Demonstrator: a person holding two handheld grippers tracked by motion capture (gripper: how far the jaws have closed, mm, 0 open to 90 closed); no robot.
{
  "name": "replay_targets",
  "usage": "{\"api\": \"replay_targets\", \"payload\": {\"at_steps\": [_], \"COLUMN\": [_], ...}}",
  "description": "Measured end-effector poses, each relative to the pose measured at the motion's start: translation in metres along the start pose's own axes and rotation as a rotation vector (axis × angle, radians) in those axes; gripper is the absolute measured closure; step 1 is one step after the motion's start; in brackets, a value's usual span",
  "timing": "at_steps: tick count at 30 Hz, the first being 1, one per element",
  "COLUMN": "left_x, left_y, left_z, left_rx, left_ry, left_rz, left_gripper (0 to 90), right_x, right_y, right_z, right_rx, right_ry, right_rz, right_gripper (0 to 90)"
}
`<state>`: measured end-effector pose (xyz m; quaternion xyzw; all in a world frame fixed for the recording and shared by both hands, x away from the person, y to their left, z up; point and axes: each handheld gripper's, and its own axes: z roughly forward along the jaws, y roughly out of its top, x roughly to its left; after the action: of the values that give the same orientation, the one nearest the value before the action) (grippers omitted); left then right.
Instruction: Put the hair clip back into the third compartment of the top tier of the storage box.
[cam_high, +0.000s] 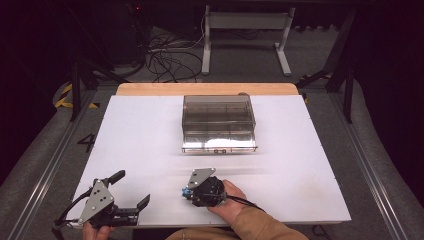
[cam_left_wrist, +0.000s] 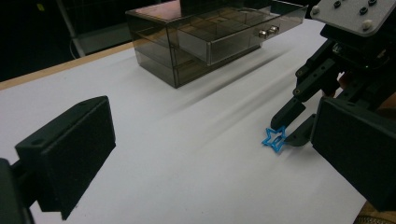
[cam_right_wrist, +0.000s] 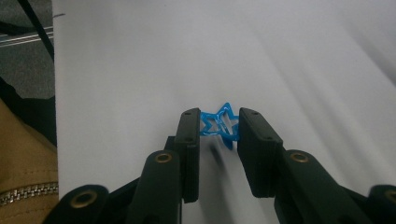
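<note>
Table (cam_high: 150, 140) of smooth white board carries a smoky, clear-plastic drawer box (cam_high: 218, 122) well beyond my tongs. Left tongs (cam_high: 131, 191) stand released, blocky and matte. Right tongs (cam_right_wrist: 218, 135) are clenched on a thin blue star outline (cam_right_wrist: 219, 125).

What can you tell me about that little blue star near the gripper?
The small blue star-shaped outline clip is a thin open frame with a hollow middle, glossy like plastic or coated wire. It sits near the front of the white table, tilted, with one point touching the surface. The right gripper has its two black jaws closed on the star's opposite sides. Nothing else touches it.
</note>
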<state>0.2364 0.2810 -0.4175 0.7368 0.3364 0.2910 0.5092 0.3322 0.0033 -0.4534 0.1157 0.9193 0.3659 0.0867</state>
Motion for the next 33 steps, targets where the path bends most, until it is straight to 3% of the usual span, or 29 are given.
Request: {"api": "replay_targets", "payload": {"at_steps": [20, 33], "left_x": [0.000, 0.000], "left_y": [0.000, 0.000], "left_z": [0.000, 0.000], "left_rx": [0.000, -0.001], "left_ry": [0.002, 0.002], "left_rz": [0.004, 0.001], "left_gripper": [0.7, 0.8], "right_x": [-0.001, -0.001], "right_y": [0.005, 0.007], "right_z": [-0.024, -0.031], "right_rx": [-0.076, -0.094], "right_ry": [-0.030, -0.033], "right_rz": [-0.009, -0.014], "right_gripper": [70.4, 70.4]}}
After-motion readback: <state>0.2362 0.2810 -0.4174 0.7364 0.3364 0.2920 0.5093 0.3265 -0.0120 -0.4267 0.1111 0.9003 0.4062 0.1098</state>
